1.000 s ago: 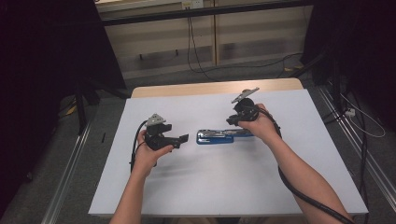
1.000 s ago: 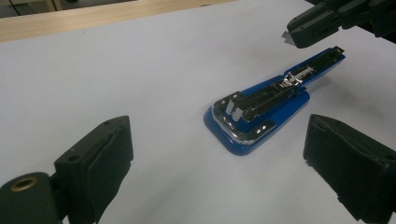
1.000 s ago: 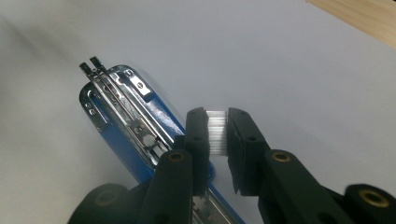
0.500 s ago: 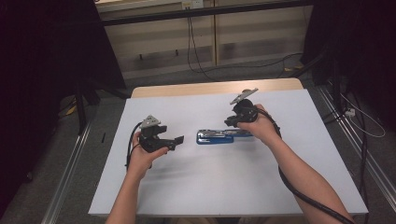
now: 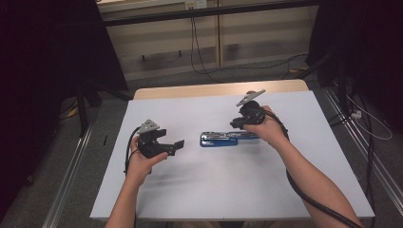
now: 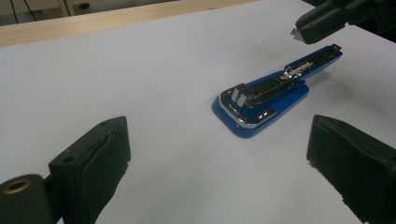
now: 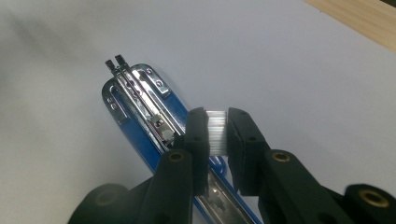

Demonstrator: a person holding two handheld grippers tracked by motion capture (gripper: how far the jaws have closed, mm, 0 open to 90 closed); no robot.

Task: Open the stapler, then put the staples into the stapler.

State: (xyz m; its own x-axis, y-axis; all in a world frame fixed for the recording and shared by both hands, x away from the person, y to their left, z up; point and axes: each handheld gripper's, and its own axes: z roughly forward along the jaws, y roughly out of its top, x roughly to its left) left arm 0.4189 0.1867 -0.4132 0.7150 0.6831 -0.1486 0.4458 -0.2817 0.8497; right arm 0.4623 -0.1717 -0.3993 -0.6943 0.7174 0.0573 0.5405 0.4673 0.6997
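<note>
A blue stapler (image 5: pixel 223 138) lies swung open flat on the white table (image 5: pixel 199 190), its metal staple channel facing up (image 6: pixel 266 100). My right gripper (image 5: pixel 237 124) hovers over the stapler's right end, shut on a short silvery strip of staples (image 7: pixel 216 133) just above the channel (image 7: pixel 140 98). My left gripper (image 5: pixel 177 146) is held a little left of the stapler, pointing at it. Its jaws stand wide open with nothing between them (image 6: pixel 219 137). The right gripper's tip (image 6: pixel 322 23) shows beyond the stapler's far end.
The table's far side ends in a bare wooden strip (image 5: pixel 214 89). Metal rails (image 5: pixel 71 166) run along the floor on both sides, and cables (image 5: pixel 361 118) lie on the floor to the right. A black cable (image 5: pixel 304 190) trails under the right forearm.
My left gripper has drawn back slightly to the left, away from the stapler. The right gripper and the stapler have stayed put.
</note>
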